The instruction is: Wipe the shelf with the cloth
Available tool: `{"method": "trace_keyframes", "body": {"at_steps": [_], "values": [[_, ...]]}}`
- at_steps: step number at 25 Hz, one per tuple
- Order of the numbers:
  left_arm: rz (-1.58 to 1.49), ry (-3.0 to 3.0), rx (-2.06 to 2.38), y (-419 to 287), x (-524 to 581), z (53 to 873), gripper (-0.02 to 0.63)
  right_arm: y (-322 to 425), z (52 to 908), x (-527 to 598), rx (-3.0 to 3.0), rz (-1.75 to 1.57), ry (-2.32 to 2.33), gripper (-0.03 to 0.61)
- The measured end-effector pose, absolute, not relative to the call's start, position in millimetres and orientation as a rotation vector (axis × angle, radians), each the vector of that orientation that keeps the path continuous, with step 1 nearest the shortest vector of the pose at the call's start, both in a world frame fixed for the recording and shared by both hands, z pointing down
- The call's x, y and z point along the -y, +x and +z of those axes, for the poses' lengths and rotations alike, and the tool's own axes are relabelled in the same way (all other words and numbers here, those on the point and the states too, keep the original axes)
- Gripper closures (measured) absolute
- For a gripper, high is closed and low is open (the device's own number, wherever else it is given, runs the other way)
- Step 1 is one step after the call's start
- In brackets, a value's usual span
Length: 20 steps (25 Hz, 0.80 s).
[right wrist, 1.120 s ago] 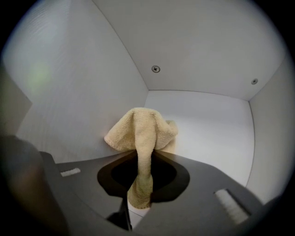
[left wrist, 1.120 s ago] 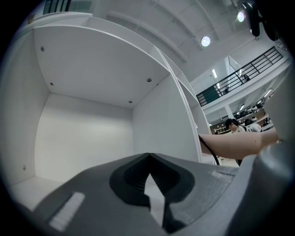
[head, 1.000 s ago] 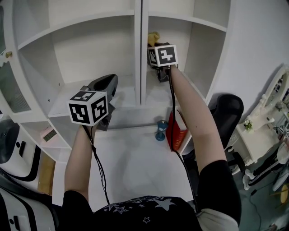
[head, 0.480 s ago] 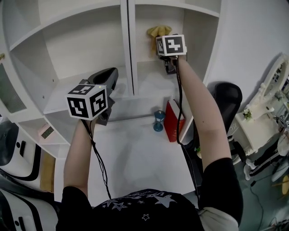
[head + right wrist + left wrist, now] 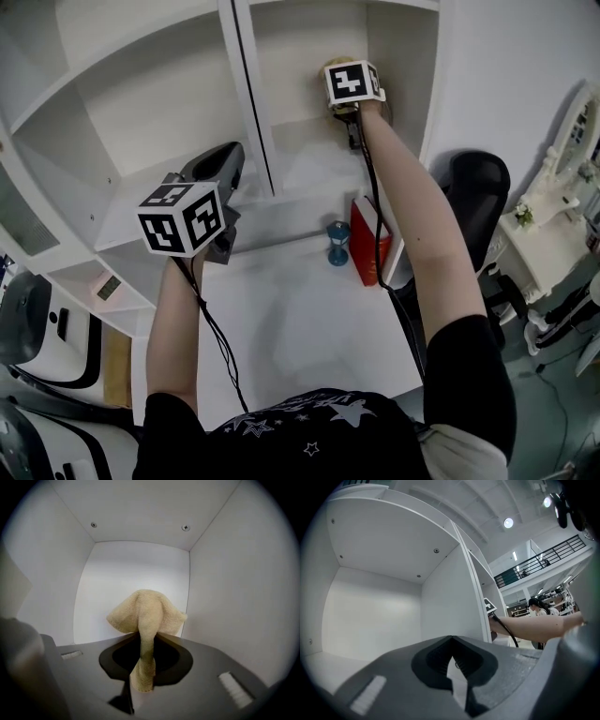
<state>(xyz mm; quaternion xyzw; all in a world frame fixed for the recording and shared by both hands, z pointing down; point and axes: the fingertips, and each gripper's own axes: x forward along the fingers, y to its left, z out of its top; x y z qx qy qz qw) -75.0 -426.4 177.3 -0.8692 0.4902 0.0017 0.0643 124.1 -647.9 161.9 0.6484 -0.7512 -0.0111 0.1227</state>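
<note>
My right gripper (image 5: 143, 670) has its jaws pressed together on the cloth (image 5: 146, 611), a piece of yellow towel. A narrow strip of it passes between them, and the bigger part bunches in front like a mushroom. In the head view this gripper (image 5: 345, 70) is deep inside the upper right compartment of the shelf (image 5: 314, 164), with the cloth near the back wall. I cannot tell if the cloth touches the wall or the board. My left gripper (image 5: 217, 169) hangs in front of the left compartment, its jaws closed on nothing.

My worry is the grip. Only a thin strip is held, so I think strong rubbing can pull the cloth out. The bunch is also small, and the hard jaws may scrape the white board if I press too low. The compartment is narrow, so the marker cube may knock the side wall.
</note>
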Motion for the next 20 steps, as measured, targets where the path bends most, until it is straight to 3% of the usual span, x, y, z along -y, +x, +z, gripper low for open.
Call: {"method": "trace_keyframes", "body": {"at_steps": [14, 20], "values": [[0.016, -2.618, -1.494, -85.5, 428.9, 178.6, 0.611, 136.1, 182.4, 663.9, 2.160, 0.080, 1.916, 0.495], [0.046, -2.619, -1.509, -93.8, 429.6, 175.2, 0.611, 104.3, 184.7, 662.3, 2.199, 0.051, 1.807, 0.495]]}}
